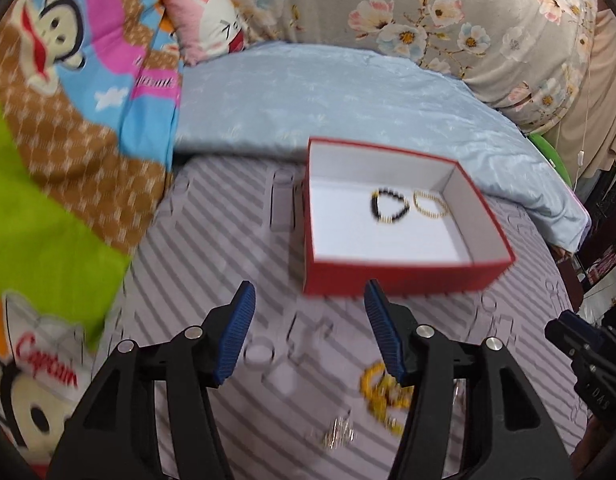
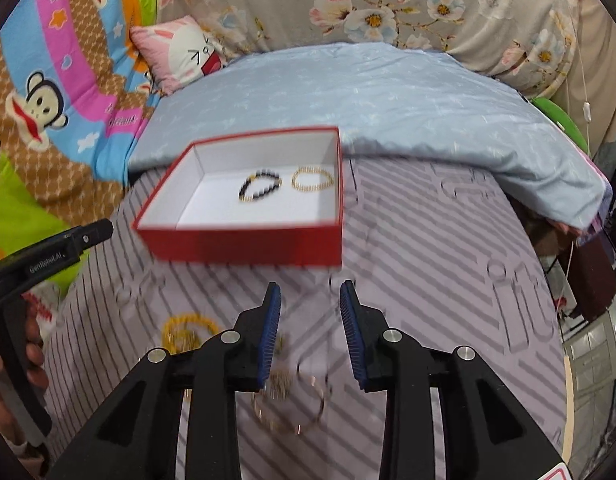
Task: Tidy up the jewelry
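You are working over a striped bedspread (image 1: 212, 240), with cartoon bedding and a pink pillow (image 1: 206, 20) lying toward its far-left corner. Your left gripper (image 1: 308, 332) is hovering with its jaws spread and nothing between them, above a pale ring (image 1: 260, 354) and a small silver piece (image 1: 340, 434) near the bedspread's near edge. Just to the right, a yellow bead bracelet (image 1: 382, 396) is lying partly hidden behind that gripper's right finger. Farther back, toward the middle, the red box (image 1: 392, 276) is sitting open, already holding a black bead bracelet (image 1: 388, 208) and a gold bracelet (image 1: 430, 204) side by side against its far-right wall. Your right gripper (image 2: 310, 328) is hanging with its jaws partly spread and empty, above a thin gold bangle (image 2: 292, 408) and a small tangle of chain (image 2: 280, 384).

The loose pieces are lying close together on soft cloth, so a pinch is likely to be catching fabric or two items at once. Both pictures are blurring, and a hurried reach could be nudging the light box.
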Available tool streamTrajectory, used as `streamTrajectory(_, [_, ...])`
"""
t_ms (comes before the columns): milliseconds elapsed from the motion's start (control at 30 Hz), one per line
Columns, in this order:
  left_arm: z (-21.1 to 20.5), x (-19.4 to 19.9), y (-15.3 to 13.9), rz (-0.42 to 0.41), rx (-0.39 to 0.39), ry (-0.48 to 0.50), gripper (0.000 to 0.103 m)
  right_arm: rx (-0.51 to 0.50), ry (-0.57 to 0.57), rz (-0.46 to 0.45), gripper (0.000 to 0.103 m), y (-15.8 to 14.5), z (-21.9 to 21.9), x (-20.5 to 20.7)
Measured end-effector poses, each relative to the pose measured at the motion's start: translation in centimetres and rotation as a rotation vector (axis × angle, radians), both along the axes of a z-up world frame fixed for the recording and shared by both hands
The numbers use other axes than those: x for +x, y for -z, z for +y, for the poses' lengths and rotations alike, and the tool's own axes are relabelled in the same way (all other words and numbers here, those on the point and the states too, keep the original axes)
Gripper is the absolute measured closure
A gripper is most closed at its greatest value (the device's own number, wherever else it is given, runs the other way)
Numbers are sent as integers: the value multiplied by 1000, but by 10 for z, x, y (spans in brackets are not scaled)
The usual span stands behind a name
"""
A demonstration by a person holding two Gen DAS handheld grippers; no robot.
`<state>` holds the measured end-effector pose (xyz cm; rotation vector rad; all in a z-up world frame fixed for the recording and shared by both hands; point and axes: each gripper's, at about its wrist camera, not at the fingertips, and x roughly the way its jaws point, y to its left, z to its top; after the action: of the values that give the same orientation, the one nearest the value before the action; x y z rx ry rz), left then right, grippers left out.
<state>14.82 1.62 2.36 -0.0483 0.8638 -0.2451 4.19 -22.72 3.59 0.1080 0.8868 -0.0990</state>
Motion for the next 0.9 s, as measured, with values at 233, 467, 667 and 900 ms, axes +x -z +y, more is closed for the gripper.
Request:
streamTrajectory(233, [16, -49, 35, 81, 19, -14, 48, 53, 21, 66, 72, 26, 10, -44])
streamTrajectory(467, [15, -75, 64, 142, 28, -11, 48, 53, 50, 93, 72, 45, 10, -62])
streamTrajectory(667, [14, -85, 73, 158, 9, -10, 48, 79, 64, 101, 72, 53, 5, -58])
streamTrajectory(900, [15, -78, 76, 163, -15, -27, 49, 93, 70, 110, 72, 60, 3, -51])
